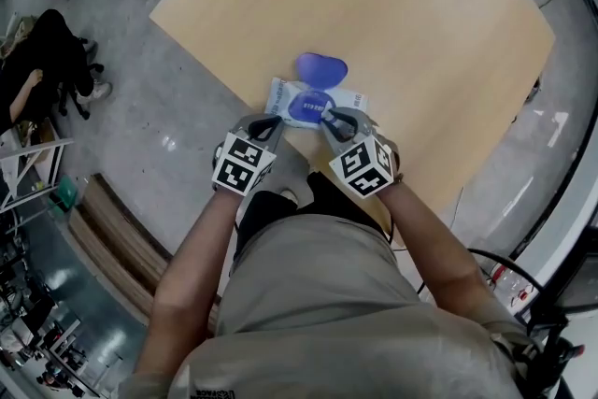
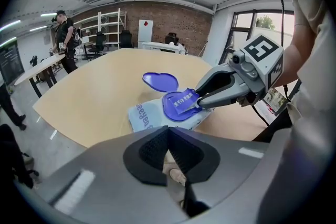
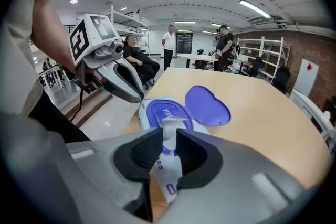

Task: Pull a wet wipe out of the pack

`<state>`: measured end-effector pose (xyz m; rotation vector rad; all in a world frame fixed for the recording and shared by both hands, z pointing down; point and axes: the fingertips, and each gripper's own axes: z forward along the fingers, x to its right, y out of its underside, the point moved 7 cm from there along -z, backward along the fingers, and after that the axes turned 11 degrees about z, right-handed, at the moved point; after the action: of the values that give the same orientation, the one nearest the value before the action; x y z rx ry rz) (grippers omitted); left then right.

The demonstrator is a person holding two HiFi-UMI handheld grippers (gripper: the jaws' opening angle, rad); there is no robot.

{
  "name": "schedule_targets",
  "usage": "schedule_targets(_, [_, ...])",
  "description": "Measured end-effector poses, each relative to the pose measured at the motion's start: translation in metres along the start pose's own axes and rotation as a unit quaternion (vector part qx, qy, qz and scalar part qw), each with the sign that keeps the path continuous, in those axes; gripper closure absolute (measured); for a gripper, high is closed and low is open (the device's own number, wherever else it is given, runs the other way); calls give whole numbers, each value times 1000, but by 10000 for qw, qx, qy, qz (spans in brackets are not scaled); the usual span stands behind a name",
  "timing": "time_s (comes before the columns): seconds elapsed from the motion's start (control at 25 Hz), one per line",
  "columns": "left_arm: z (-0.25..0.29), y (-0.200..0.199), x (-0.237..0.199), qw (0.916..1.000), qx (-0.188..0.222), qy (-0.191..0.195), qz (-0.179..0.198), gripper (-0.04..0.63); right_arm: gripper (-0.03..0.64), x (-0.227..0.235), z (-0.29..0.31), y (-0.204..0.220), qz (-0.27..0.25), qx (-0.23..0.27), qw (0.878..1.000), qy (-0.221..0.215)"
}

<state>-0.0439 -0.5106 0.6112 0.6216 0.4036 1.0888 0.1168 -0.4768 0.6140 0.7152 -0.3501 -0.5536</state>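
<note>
Near the closest edge of the pale wood table (image 1: 392, 5) we see the soft, crinkly white pack (image 1: 283, 92) lying flat, its long axis running left to right across us. Its glossy blue, heart-like lid (image 1: 321, 67) is flipped open and points away from us. Our right gripper (image 3: 169, 140) is clamped on a thin strip (image 3: 169, 126) rising from the oval opening. That strip reads white in the right gripper view, but blue with white print in the left gripper view. Our left gripper (image 2: 168, 136) has its ribbed black pads pressed together with nothing held, its tip just beside the pack's left end.
</note>
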Motion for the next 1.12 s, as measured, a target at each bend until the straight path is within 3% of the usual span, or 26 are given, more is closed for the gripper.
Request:
schedule_targets(0.32, [-3, 4, -1, 9999, -122, 23, -1, 589, 561, -6, 6, -5, -38, -16, 10000, -32])
schedule_targets(0.48, [-2, 5, -5, 9999, -164, 49, 12, 589, 612, -5, 6, -10, -15, 61, 10000, -13])
schedule_targets(1.12, [6, 0, 2, 9996, -244, 67, 123, 589, 614, 13, -25, -12, 364, 310, 9988, 117])
